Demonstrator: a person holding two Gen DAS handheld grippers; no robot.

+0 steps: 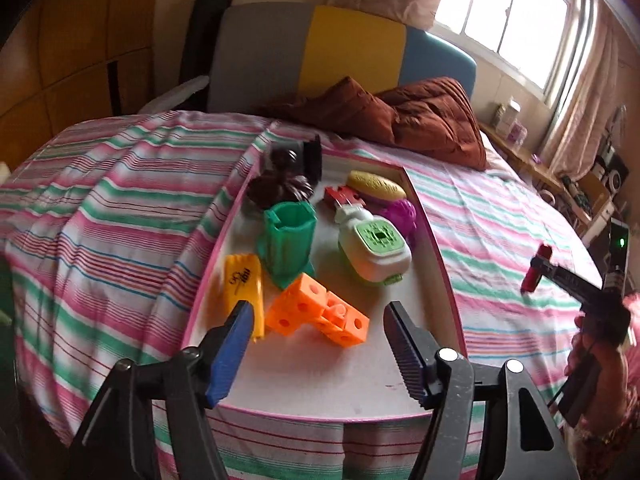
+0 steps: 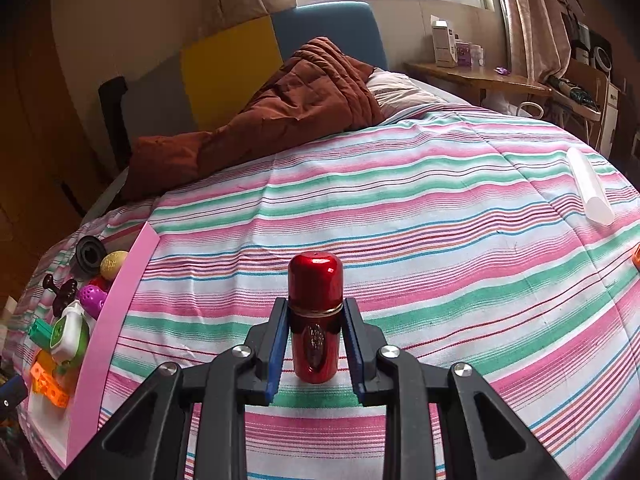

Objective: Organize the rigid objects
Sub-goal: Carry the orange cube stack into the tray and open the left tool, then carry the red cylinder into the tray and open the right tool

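A shallow pink-rimmed tray (image 1: 436, 256) lies on the striped bed. In it are orange cubes (image 1: 316, 310), a yellow piece (image 1: 244, 284), a green cup-like piece (image 1: 288, 240), a white and green toy (image 1: 376, 248), a purple ball (image 1: 400, 212), a yellow oval (image 1: 374, 186), a red piece (image 1: 342, 197) and dark pieces (image 1: 284, 176). My left gripper (image 1: 318, 320) is open and empty over the tray's near end. My right gripper (image 2: 315, 312) is shut on a red metallic capsule-shaped bottle (image 2: 315, 316), held upright above the bedspread; it shows in the left wrist view (image 1: 536, 266), right of the tray.
A brown quilt (image 2: 280, 112) is bunched at the head of the bed. A white tube (image 2: 590, 186) and an orange object (image 2: 636, 258) lie at the bed's right edge. A wooden shelf (image 2: 476, 76) with boxes stands by the window. The tray also shows at the left (image 2: 116, 312).
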